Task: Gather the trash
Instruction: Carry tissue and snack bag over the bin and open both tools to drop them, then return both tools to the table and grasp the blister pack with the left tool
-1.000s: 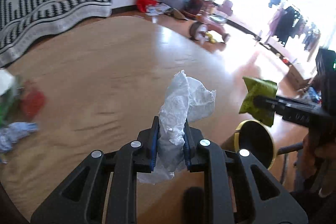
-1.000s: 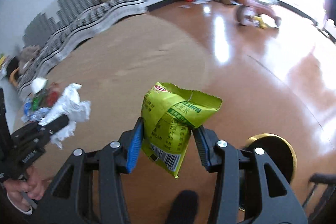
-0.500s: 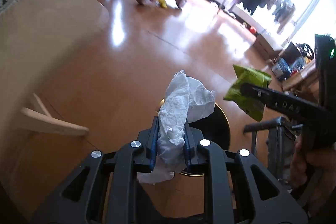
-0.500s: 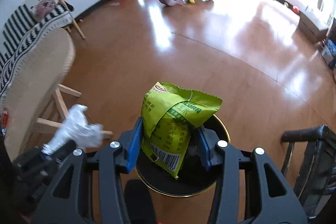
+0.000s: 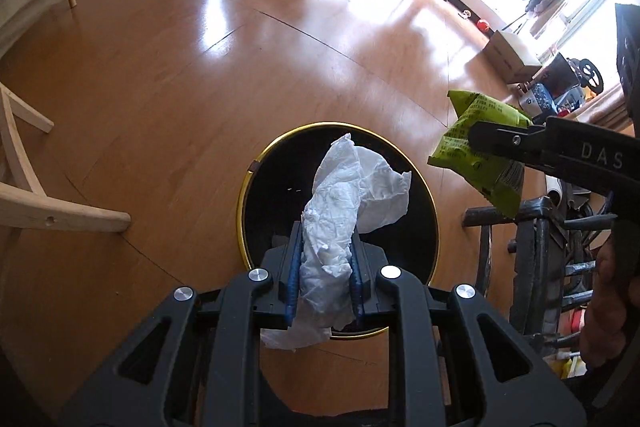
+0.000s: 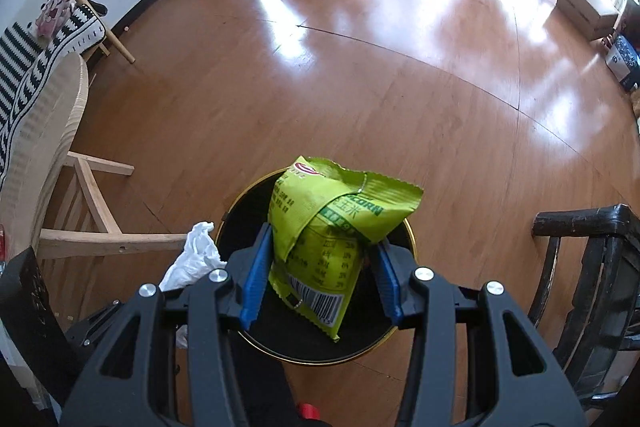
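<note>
Trash poised over the bin, not yet dropped.
Left gripper [image 5: 325, 269] clamps a crumpled white tissue [image 5: 344, 211]; right gripper [image 6: 320, 277] pinches a green snack bag [image 6: 328, 239]. Both hang above the gold-rimmed black bin [image 5: 256, 171]; release remains, and the bin looks nearly empty.

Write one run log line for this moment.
left gripper: shut on tissue | right gripper: shut on snack bag | both above bin
</note>
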`<action>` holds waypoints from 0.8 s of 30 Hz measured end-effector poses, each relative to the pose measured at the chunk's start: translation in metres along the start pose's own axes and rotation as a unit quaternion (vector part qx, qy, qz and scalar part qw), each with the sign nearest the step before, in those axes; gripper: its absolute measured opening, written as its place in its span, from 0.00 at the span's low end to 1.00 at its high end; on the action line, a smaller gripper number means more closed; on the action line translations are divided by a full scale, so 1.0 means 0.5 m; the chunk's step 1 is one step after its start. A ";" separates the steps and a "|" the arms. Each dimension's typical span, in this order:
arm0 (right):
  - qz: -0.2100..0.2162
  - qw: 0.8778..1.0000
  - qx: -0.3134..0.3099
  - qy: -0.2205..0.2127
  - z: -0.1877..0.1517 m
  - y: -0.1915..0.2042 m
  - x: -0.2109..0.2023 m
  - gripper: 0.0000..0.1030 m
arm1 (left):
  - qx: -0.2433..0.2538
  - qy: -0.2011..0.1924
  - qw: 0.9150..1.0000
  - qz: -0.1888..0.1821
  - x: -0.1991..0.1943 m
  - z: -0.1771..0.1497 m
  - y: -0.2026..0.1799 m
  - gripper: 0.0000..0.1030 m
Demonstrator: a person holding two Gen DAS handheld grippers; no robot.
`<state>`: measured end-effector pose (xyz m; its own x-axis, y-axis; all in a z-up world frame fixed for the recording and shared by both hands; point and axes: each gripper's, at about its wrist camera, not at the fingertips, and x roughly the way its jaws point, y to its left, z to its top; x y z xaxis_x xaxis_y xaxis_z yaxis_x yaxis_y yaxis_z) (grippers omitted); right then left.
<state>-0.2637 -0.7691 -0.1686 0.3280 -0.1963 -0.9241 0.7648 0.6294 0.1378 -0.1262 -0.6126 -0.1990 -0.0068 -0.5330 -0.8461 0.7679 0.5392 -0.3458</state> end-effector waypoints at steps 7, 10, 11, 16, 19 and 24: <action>-0.003 1.000 0.002 -0.002 0.005 0.003 -0.004 0.63 | 0.007 -0.003 1.000 -0.013 0.015 -0.001 -0.020 0.47; -0.010 1.000 -0.004 -0.011 0.006 0.012 -0.012 0.72 | 0.005 -0.017 1.000 -0.018 0.004 -0.006 -0.025 0.71; -0.010 1.000 -0.005 -0.012 0.006 0.017 -0.014 0.72 | 0.006 -0.016 1.000 -0.019 0.004 -0.007 -0.029 0.71; 0.005 1.000 -0.007 -0.030 0.012 0.055 -0.040 0.72 | 0.019 -0.022 1.000 -0.009 -0.040 -0.007 -0.018 0.73; 0.030 0.998 -0.024 -0.050 0.016 0.112 -0.067 0.72 | 0.021 -0.044 0.999 0.014 -0.117 -0.006 0.028 0.77; 0.075 0.990 -0.087 -0.078 0.011 0.272 -0.115 0.73 | 0.013 -0.096 0.992 0.078 -0.297 -0.019 0.148 0.85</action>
<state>-0.1754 -0.6762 -0.0947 0.5233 -0.1964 -0.8292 0.5977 0.7782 0.1929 -0.0742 -0.4874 -0.1028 0.2342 -0.5607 -0.7943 0.7660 0.6095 -0.2044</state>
